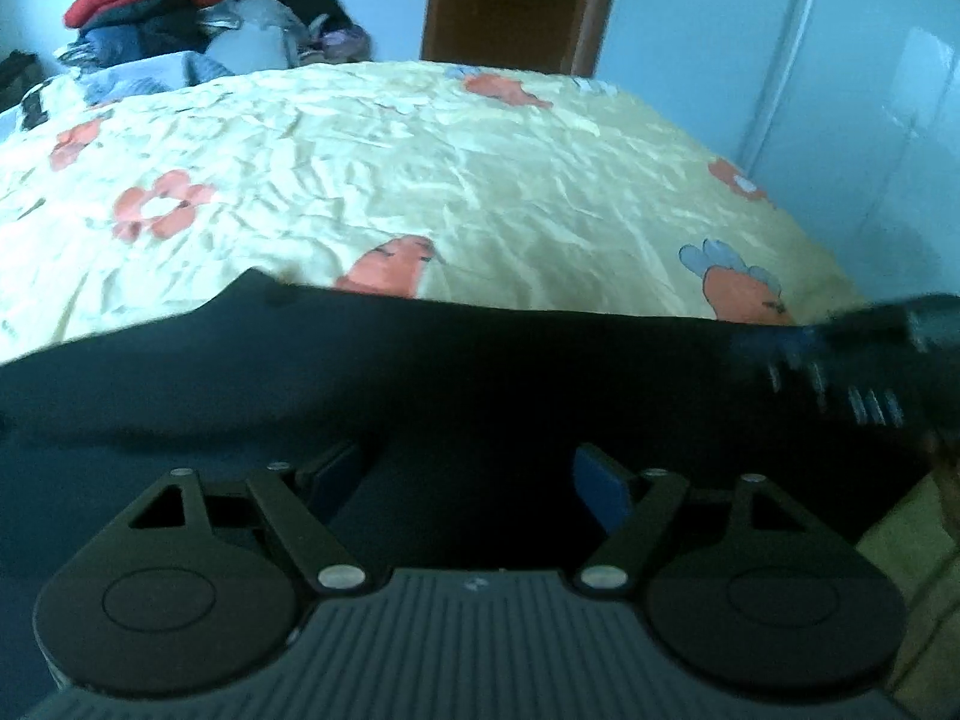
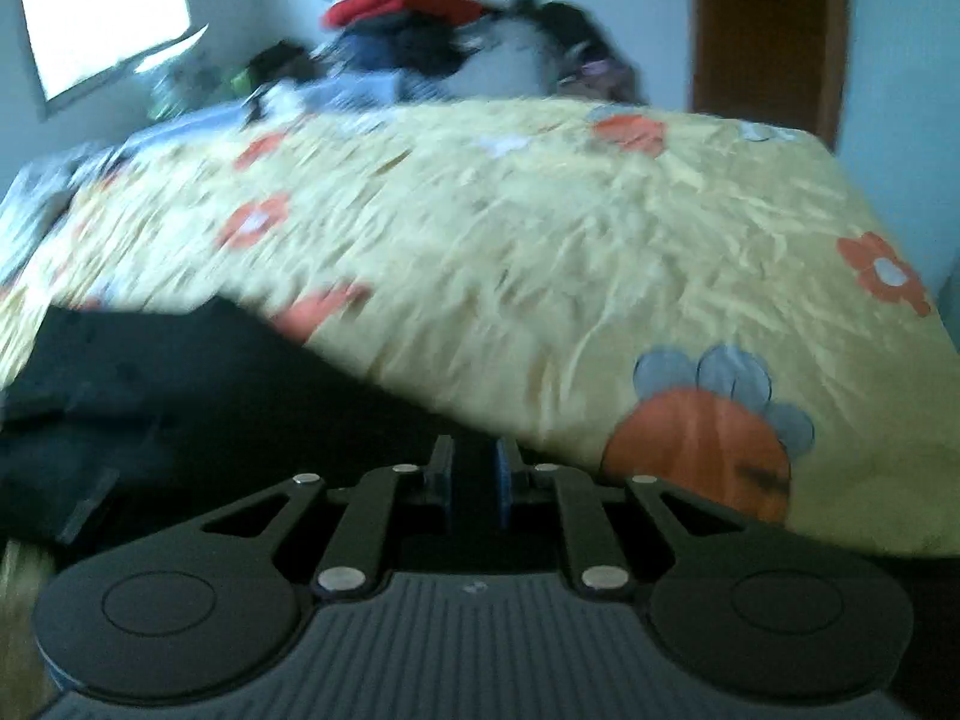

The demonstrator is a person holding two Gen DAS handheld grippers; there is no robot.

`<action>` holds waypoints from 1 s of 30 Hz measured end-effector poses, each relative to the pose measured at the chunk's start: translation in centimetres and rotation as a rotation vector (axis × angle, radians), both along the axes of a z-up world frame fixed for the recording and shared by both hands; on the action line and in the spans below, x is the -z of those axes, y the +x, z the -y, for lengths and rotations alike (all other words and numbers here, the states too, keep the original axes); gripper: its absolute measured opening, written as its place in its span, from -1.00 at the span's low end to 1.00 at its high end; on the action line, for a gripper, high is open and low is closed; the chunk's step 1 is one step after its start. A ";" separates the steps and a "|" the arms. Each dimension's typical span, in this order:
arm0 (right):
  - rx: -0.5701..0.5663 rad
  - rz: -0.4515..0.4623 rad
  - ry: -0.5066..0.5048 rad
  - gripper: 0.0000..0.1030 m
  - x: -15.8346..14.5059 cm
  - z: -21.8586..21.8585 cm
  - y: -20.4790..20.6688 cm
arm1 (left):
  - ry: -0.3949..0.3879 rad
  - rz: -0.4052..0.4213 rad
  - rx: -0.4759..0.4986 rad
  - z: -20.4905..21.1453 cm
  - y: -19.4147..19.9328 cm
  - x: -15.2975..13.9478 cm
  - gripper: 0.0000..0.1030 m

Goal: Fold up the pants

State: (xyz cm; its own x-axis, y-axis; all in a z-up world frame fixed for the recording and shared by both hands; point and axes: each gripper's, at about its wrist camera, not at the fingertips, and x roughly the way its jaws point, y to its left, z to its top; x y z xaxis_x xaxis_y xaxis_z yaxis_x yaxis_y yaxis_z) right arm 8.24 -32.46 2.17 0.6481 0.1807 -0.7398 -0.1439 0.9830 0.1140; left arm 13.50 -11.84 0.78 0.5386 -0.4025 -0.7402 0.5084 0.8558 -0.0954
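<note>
The left claw [image 1: 474, 480] tilts downward with its jaws spread wide, the blue pads [image 1: 600, 486] well apart and nothing pressed between them. At the right edge of the left wrist view, the blurred right claw [image 1: 864, 354] reaches in from the side. In its own view, the right claw [image 2: 474, 474] also angles downward, jaws nearly together with only a narrow gap; whether anything is pinched there cannot be told.

No legible txt, labels or nos. anywhere
</note>
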 end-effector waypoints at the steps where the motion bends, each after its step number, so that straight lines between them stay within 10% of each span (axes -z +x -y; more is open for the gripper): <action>1: -0.012 -0.020 -0.017 -0.49 0.4 -0.2 0.1 | 0.021 0.013 0.004 0.6 0.4 0.2 0.55; 8: 0.046 0.003 -0.026 -0.35 2.3 -0.5 4.5 | 0.156 0.118 -0.052 3.7 4.3 2.4 0.97; 12: 0.102 0.019 -0.014 -0.22 1.9 -0.3 5.6 | 0.171 0.136 -0.109 3.8 6.0 1.9 0.87; 15: 0.129 0.070 -0.002 -0.16 0.1 0.5 2.1 | 0.157 0.152 -0.120 3.1 4.8 0.9 0.91; 18: 0.083 0.042 -0.033 0.50 0.0 0.6 -1.9 | 0.095 0.129 -0.103 2.6 2.3 0.6 0.92; 30: 0.251 0.059 -0.113 0.80 1.8 1.5 -2.9 | 0.157 0.217 -0.154 7.7 -2.4 2.8 0.99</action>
